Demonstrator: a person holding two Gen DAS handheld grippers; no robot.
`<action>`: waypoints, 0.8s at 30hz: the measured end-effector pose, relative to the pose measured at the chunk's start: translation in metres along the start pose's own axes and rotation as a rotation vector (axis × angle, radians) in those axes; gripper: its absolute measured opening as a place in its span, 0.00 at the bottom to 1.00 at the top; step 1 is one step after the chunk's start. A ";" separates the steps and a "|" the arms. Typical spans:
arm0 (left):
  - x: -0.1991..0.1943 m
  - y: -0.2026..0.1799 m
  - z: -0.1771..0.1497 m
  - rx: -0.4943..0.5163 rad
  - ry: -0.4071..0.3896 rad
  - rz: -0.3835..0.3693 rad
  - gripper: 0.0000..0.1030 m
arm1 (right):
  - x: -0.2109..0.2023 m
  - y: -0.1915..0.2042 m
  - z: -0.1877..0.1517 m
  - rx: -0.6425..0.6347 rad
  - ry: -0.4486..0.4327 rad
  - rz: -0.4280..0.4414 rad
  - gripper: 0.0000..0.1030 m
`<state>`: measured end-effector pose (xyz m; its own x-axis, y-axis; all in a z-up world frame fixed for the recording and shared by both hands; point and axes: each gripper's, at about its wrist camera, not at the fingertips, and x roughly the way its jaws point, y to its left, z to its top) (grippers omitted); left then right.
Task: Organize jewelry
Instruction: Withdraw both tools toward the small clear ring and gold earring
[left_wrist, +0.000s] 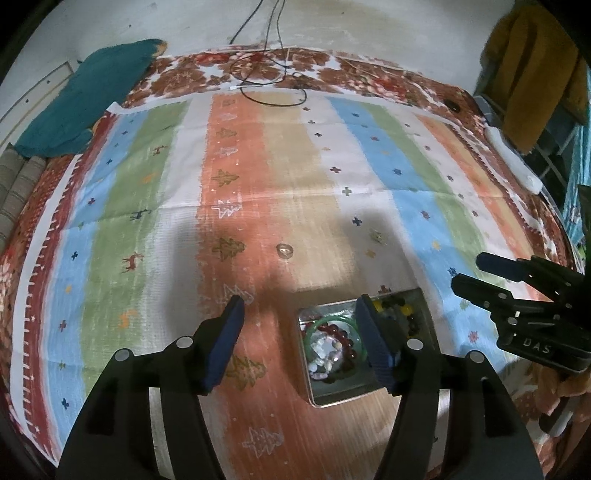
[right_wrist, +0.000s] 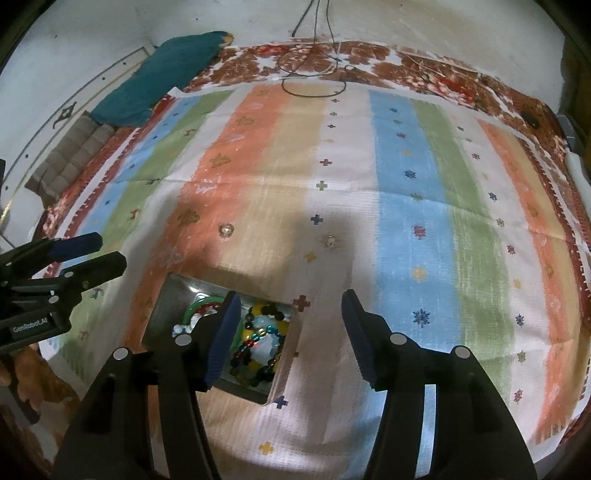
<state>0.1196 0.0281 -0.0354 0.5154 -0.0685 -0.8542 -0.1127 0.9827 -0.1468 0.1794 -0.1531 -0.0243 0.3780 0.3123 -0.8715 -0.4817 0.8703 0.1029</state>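
Both pairs of blue-padded jaws stand apart with nothing between the pads: my left gripper (left_wrist: 301, 341) low in its frame, my right gripper (right_wrist: 291, 338) the same. Just beyond them lies the shallow rectangular metal tray (left_wrist: 334, 398), holding a green bangle (left_wrist: 334, 320), dark red beads and, in its right half, a multicoloured bead bracelet (right_wrist: 258, 349). The left gripper's right finger overlaps the tray's middle; the right gripper's left finger does too.

Two small pieces remain out on the striped cloth (left_wrist: 295, 177), I judge: a clear round ring (left_wrist: 284, 251) at frame centre and a small pale trinket (left_wrist: 376, 235) to its right (too blurred to name). To fetch either well, I would carry one gripper forward, come down steeply and close gently so the piece doesn't skid.

Nothing blocks that path; the black cable loop (left_wrist: 273, 92) lies well apart, top centre.
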 end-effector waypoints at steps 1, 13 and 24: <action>0.002 0.000 0.001 -0.002 0.002 0.005 0.63 | 0.001 -0.001 0.001 0.002 0.001 -0.007 0.60; 0.027 -0.002 0.018 0.026 0.044 0.059 0.64 | 0.027 -0.009 0.017 -0.001 0.053 -0.050 0.61; 0.052 0.010 0.030 0.006 0.095 0.076 0.64 | 0.050 -0.013 0.030 -0.005 0.098 -0.069 0.61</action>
<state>0.1710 0.0401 -0.0661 0.4231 -0.0094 -0.9060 -0.1433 0.9867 -0.0772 0.2282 -0.1374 -0.0550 0.3317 0.2129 -0.9190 -0.4611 0.8865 0.0389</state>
